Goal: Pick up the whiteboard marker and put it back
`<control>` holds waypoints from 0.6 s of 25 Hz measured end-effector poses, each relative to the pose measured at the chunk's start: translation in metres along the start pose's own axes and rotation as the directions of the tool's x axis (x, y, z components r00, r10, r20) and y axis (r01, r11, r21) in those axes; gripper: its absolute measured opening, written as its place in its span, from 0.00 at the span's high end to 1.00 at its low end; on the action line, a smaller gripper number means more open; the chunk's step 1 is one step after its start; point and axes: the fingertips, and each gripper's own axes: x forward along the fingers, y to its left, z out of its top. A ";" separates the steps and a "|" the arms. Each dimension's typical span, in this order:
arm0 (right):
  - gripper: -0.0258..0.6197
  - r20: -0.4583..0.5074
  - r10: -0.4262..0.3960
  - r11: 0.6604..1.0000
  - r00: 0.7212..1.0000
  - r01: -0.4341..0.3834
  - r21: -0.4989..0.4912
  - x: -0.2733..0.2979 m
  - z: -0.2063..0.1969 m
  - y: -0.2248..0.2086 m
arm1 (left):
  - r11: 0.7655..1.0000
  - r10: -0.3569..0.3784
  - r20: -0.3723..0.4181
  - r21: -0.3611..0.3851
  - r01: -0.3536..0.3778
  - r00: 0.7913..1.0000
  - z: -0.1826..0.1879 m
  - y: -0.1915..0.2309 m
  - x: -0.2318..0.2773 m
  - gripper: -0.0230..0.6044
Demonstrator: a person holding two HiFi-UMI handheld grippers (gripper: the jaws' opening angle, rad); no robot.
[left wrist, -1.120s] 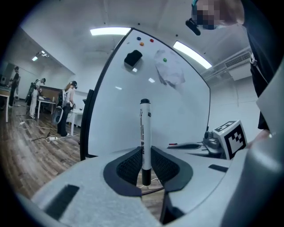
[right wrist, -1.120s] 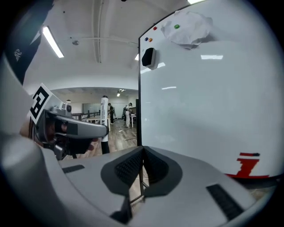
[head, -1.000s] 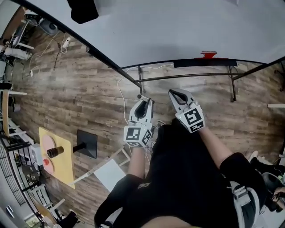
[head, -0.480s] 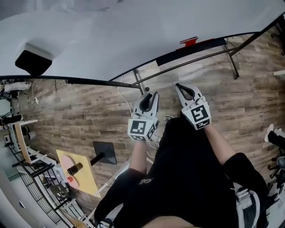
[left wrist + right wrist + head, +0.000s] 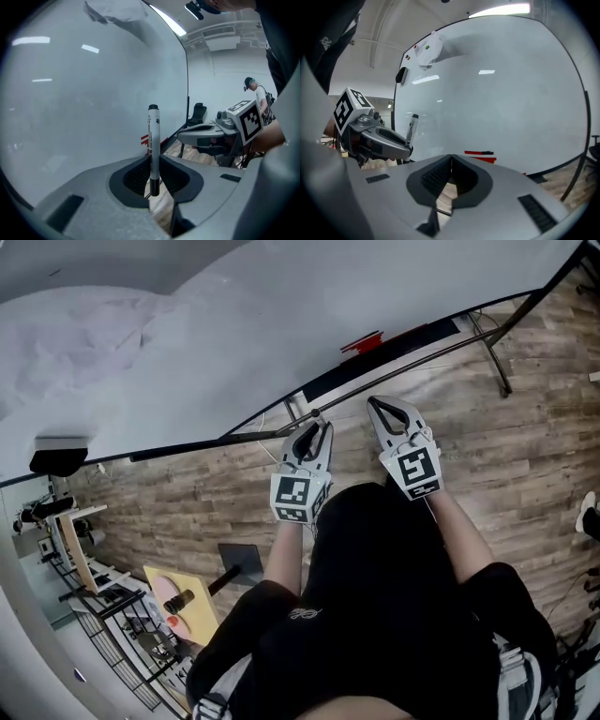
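Observation:
A white whiteboard marker (image 5: 153,140) with a black cap stands upright between the jaws of my left gripper (image 5: 152,161), which is shut on its lower part. In the right gripper view the marker (image 5: 411,129) sticks up from the left gripper (image 5: 401,147). In the head view the left gripper (image 5: 312,432) and the right gripper (image 5: 384,409) are side by side, pointing at the whiteboard (image 5: 187,343) and its black tray (image 5: 375,367). The right gripper (image 5: 451,159) is shut with nothing in it.
Red marker-like items (image 5: 361,341) lie on the tray, also seen as red items (image 5: 480,154). A black eraser (image 5: 56,460) sticks to the board. The board's stand legs (image 5: 497,362) rest on the wood floor. A yellow table (image 5: 183,601) and a black base plate (image 5: 242,563) are at lower left.
Both grippers have moved sideways along the whiteboard and closer to its tray, and the board now fills more of the head view. The marker stays in the left gripper.

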 end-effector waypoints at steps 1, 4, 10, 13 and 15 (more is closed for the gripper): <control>0.96 0.002 -0.012 1.000 1.000 0.012 0.009 0.000 0.000 -0.007 | 1.000 0.000 -0.012 0.012 0.001 1.000 0.002 0.001 0.008 0.87; 0.96 0.003 -0.035 0.998 0.999 0.034 0.058 -0.004 -0.007 -0.018 | 0.999 -0.011 -0.052 0.042 0.014 0.999 0.006 0.002 0.024 0.87; 0.96 -0.064 -0.073 0.993 0.995 0.079 0.083 -0.002 -0.038 -0.042 | 0.965 -0.010 -0.181 0.255 0.057 0.983 -0.001 -0.001 0.055 0.87; 0.96 -0.076 -0.105 0.991 0.992 0.110 0.076 0.004 -0.042 -0.050 | 0.942 -0.014 -0.210 0.326 0.083 0.978 -0.007 0.005 0.068 0.87; 0.96 -0.094 -0.138 0.986 0.986 0.145 0.079 0.007 -0.044 -0.056 | 0.931 -0.044 -0.242 0.341 0.127 0.969 -0.012 0.006 0.078 0.87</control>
